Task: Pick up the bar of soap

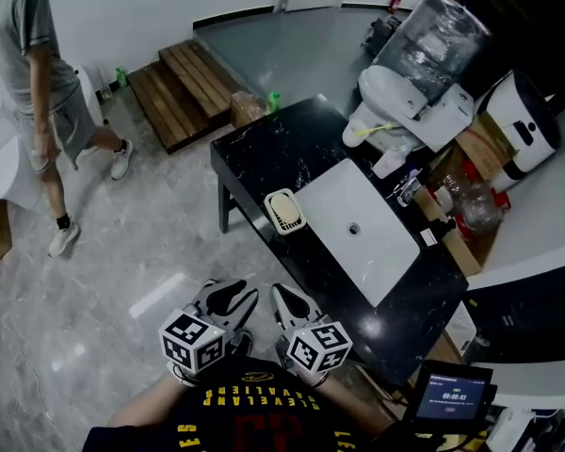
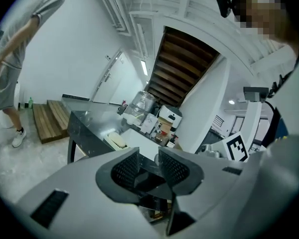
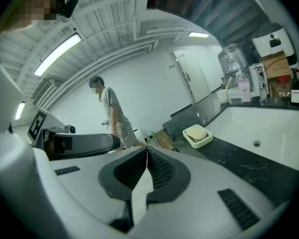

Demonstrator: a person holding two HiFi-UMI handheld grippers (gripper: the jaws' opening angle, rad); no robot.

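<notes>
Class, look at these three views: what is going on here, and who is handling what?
A person holds two grippers near the body, facing a black counter with a white sink. The left gripper is open and empty; the right gripper is shut on nothing. The bar of soap lies untouched in its dish beside the sink. A bystander stands farther off.

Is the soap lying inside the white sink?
No, the soap sits in its little dish on the black counter, just beside the sink.
</notes>
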